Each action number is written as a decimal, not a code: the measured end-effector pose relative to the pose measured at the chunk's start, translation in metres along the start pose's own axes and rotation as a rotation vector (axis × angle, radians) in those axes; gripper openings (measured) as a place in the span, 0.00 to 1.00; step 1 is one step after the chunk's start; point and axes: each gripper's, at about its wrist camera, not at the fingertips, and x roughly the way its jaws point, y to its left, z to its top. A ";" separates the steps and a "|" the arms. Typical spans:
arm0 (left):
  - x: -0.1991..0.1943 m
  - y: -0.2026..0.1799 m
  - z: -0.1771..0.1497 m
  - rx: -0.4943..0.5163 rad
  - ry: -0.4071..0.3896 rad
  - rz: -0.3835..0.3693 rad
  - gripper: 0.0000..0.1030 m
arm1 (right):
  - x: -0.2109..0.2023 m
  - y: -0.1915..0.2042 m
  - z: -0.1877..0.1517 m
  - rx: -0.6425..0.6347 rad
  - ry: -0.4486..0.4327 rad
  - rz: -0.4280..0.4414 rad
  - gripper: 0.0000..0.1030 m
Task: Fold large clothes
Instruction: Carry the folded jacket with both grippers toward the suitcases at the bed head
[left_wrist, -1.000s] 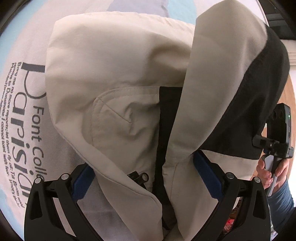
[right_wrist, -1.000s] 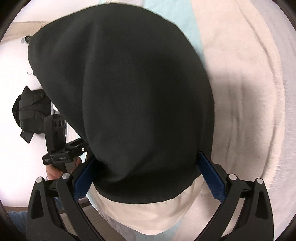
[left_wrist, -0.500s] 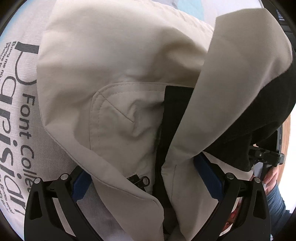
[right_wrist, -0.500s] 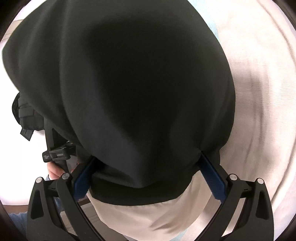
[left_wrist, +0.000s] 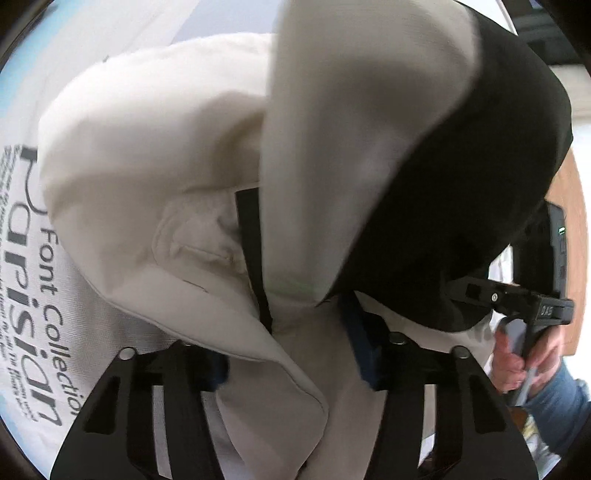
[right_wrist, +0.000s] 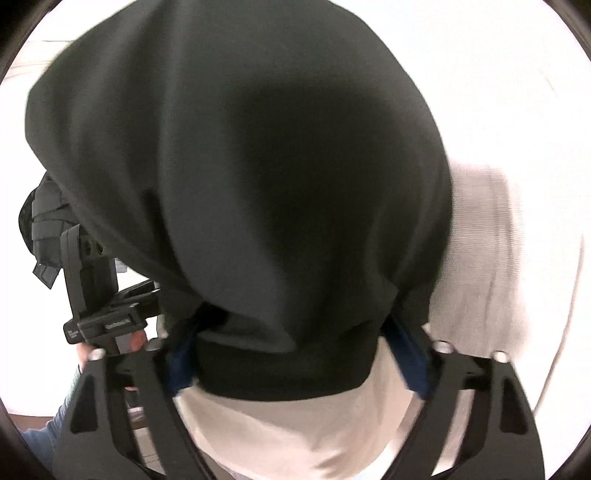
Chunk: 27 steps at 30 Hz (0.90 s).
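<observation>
- The jacket (left_wrist: 155, 155) has bunched closer, filling both views; left gripper (left_wrist: 291, 354) narrower than before.
- Left gripper and right gripper (right_wrist: 295, 350) each clench jacket fabric at frame bottom, above the printed sheet (left_wrist: 40, 302).

Left gripper (left_wrist: 291, 354): jaws narrower than one second ago, blue pads (left_wrist: 360, 354) drawn in from the frame edges and now pressed into the cream fabric of the jacket (left_wrist: 155, 155).

Jacket, left wrist view: raised further off the printed sheet (left_wrist: 44, 280); more lettering exposed beneath the lower left edge of the jacket. Black panel swung wider across the upper right. Zipper pull no longer visible near the left gripper.

Right gripper (right_wrist: 295, 354): jaws likewise narrower, fabric bunched tighter between the pads.

Right wrist view: black panel enlarged, covering most of the striped bedding beside the jacket. Both views now motion-blurred.
</observation>
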 end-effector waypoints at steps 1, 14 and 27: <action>0.000 -0.003 0.000 -0.001 -0.005 0.001 0.44 | -0.004 0.003 -0.001 -0.003 -0.012 -0.001 0.63; -0.033 -0.040 -0.019 0.062 -0.117 0.017 0.30 | -0.041 0.024 -0.011 -0.092 -0.104 0.139 0.43; -0.087 -0.077 -0.044 0.086 -0.209 0.071 0.25 | -0.107 0.040 -0.008 -0.212 -0.144 0.235 0.39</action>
